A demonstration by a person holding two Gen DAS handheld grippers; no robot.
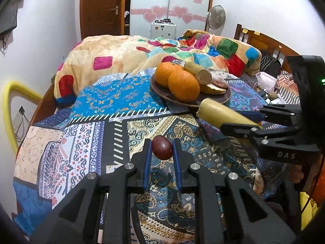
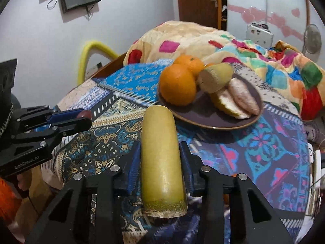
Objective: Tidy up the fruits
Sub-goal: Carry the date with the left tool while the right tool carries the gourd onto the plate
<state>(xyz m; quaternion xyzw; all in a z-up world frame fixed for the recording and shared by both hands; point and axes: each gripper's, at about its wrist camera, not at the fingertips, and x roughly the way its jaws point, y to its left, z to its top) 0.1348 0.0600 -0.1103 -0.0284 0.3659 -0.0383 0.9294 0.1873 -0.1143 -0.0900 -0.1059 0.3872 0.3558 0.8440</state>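
Fruits fill both claws: left claw grips a dark plum, right claw clamps a yellow sugarcane piece near the plate.

Support: bed under a patterned patchwork cover. A brown plate rests mid-surface; a crumpled multicoloured blanket lies along the far edge.

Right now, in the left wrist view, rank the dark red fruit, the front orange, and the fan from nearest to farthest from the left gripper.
1. The dark red fruit, held between the fingers of the left gripper.
2. The front orange, on the brown plate, ahead and slightly right.
3. The fan, by the far wall, upper right.
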